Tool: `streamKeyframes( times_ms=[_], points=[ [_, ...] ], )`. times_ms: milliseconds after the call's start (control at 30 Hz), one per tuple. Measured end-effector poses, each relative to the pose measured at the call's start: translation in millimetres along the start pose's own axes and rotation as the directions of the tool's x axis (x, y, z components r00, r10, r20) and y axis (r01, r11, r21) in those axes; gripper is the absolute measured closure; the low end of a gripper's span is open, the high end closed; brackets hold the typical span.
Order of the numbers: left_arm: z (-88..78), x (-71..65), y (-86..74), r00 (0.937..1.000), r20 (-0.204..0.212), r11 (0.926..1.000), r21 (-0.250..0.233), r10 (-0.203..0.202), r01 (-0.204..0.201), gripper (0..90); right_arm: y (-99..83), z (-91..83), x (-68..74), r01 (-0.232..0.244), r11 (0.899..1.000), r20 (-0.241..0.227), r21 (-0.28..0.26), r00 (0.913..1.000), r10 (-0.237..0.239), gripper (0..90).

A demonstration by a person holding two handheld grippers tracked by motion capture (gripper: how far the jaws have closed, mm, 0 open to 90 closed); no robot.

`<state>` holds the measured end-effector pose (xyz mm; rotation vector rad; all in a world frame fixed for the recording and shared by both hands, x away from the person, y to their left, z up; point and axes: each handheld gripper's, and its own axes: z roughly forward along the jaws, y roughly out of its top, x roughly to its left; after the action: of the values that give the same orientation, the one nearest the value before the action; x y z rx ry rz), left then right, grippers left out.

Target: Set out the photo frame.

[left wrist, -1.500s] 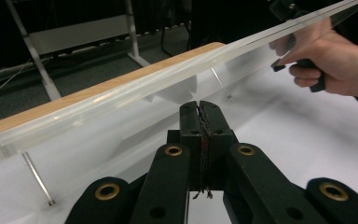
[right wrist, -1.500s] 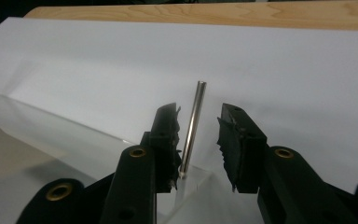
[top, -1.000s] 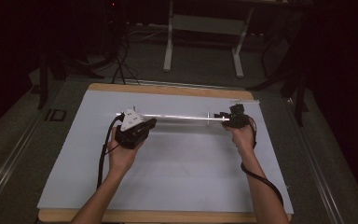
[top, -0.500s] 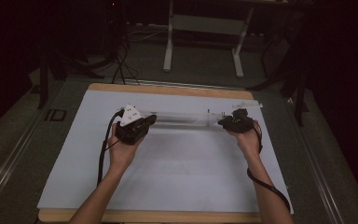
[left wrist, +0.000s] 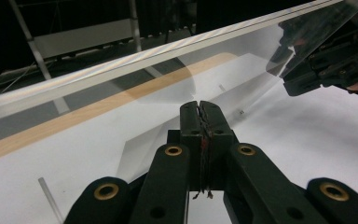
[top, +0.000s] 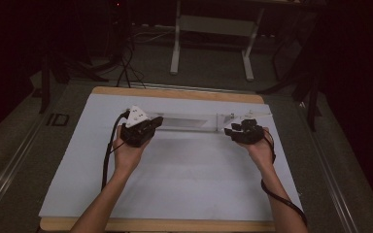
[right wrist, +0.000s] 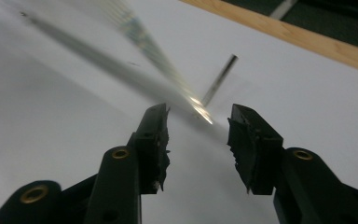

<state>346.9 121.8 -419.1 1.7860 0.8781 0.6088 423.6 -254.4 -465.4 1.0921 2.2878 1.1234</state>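
Shifted a little toward the near edge since the earlier frames: right gripper (top: 240,127), fingers (right wrist: 154,140) just been opening, now parted with a clear gap, pads pressing on nothing, end of the clear sheet (right wrist: 200,111) just ahead of the tips and seen edge-on as a bright streak. Unchanged in place: left gripper (top: 153,122), fingers (left wrist: 200,126) pressed tight together on the near edge of the clear sheet (left wrist: 168,88), thin material pinched between the pads. Nearest in the high view, two forearms rising from the bottom edge over the white mat (top: 175,184), black cable trailing from each gripper. Farther in, left hand (top: 126,150) wrapped under its gripper, grey three-cornered plate on top; right hand (top: 258,148) under the other, well apart from the first. Between the two grippers, clear sheet (top: 189,121) stretched as a long narrow strip above the mat, left end clamped, right end just beside the opened right fingers. Under everything, wooden surface (top: 175,93) with its bare far rim beyond the mat. On the mat past the right gripper, a thin rod (right wrist: 219,80) lying flat. Beyond the surface, dark floor and a pale metal frame (top: 213,26) on two legs.
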Motion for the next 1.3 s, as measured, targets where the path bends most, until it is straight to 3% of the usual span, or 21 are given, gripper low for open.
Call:
streamKeyframes(
  times_ms=[167, 500, 867, 1133, 1233, 1300],
  points=[
    [1.3, 1.4, 1.5, 1.0000, 0.000, 1.0000, 0.000, -0.003, 0.003, 89.0, 7.7, -3.2, 5.7, 0.027, 0.999, -0.018, -0.029, 0.9994, -0.028, 53.9],
    [4.4, 4.7, 4.7, 1.0000, -0.003, 1.0000, 0.003, -0.004, 0.004, 88.9, 16.2, -5.7, 9.2, 0.023, 0.995, -0.030, -0.094, 0.9992, -0.026, 49.6],
    [7.7, 7.7, 8.0, 0.9999, -0.009, 1.0000, 0.005, -0.005, 0.005, 88.8, 22.0, -8.1, 17.1, 0.059, 0.984, -0.037, -0.169, 0.9972, -0.066, 46.8],
    [12.7, 11.7, 12.4, 0.9997, -0.025, 0.9999, 0.009, -0.007, 0.008, 88.8, 24.5, -6.8, 19.2, 0.054, 0.978, -0.028, -0.201, 0.9977, -0.061, 45.9],
    [14.9, 14.7, 13.2, 0.9995, -0.021, 0.9997, 0.006, -0.024, 0.024, 88.7, 25.8, -3.9, 18.5, 0.027, 0.981, 0.004, -0.193, 0.9996, -0.027, 47.2],
    [15.9, 17.9, 12.9, 0.9991, -0.015, 0.9992, 0.006, -0.040, 0.040, 88.6, 26.3, -2.3, 17.8, 0.016, 0.980, -0.006, -0.198, 0.9998, -0.017, 49.0]
  ],
)
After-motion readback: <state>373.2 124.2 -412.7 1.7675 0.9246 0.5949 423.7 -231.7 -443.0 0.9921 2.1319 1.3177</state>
